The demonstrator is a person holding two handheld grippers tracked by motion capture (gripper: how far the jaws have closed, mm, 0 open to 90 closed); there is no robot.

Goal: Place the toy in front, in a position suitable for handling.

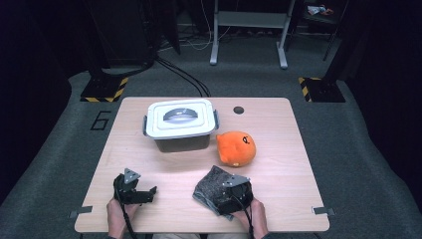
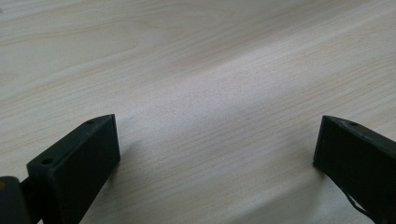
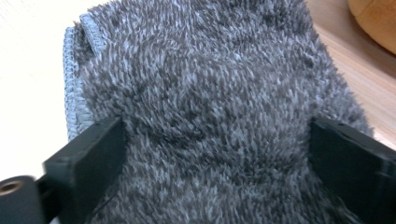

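So the tabletop (image 1: 278, 164) is a light wood-grain slab sitting mid-frame in the high view, on grey carpet, with the room around it pretty dark. There's a round hole (image 1: 239, 110) near its upper edge, a white frame (image 1: 249, 30) standing at the top centre, black cables (image 1: 184, 74) running across the floor, and hazard-striped bases (image 1: 105, 89) at upper left and upper right.

On the tabletop: a grey box with a white lid (image 1: 180, 124) just above centre, an orange plush toy (image 1: 237, 148) to its lower right, and a fuzzy dark grey cloth (image 1: 211, 186) below that, lower centre of the frame.

The right tongs (image 1: 226, 191) sit right on top of the cloth in the high view, so you can't really read the jaws from up there. The right gripper view sorts that out: the right tongs are spread wide with the cloth's pile (image 3: 205, 107) bulging between them, touching both jaws, not squeezed flat. It also shows a stitched hem at the upper left and a sliver of the orange toy at the upper right.

The left tongs (image 1: 144, 193) are at lower left, well apart from the cloth. The left gripper view shows them wide apart over bare wood grain, which looks paler there.
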